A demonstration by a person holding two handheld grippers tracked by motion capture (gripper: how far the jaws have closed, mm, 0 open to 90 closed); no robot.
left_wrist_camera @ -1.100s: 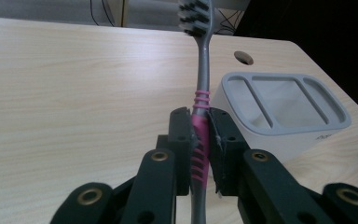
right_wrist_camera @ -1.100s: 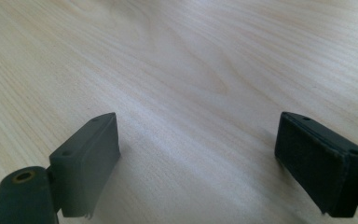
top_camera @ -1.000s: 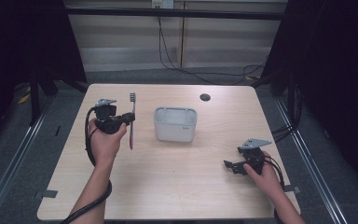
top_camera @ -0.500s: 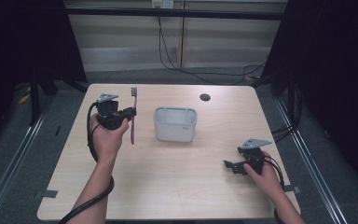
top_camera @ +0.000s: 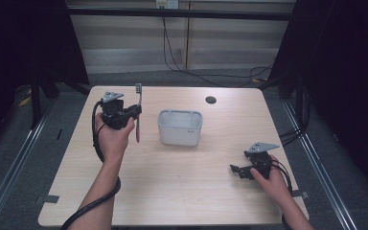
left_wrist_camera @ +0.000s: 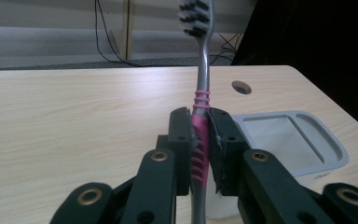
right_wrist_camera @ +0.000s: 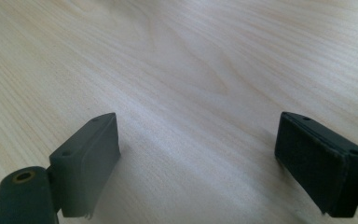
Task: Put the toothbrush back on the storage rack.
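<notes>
Toothbrush with a grey stem, pink ribbed rubber grip and dark bristles (left_wrist_camera: pixel 200 126) stands upright, bristles up, clamped at the pink grip between the pads of the left gripper (top_camera: pixel 127 114), held above the left part of the light wooden table (top_camera: pixel 182 191) and just left of the grey rounded-rectangular plastic container (top_camera: pixel 180 127). Risk, as judged: the grip sits on a narrow ribbed section with a long stem above and below, so the brush could pivot or slide in the jaws if tilted quickly; its lower end could also catch the container rim on the way over and be knocked askew. Container interior reads empty in the left gripper view (left_wrist_camera: pixel 291 135); its near corner is hidden behind the jaw. Right gripper (top_camera: pixel 239 168) rests low at the right of the table, jaws wide apart, nothing between them
</notes>
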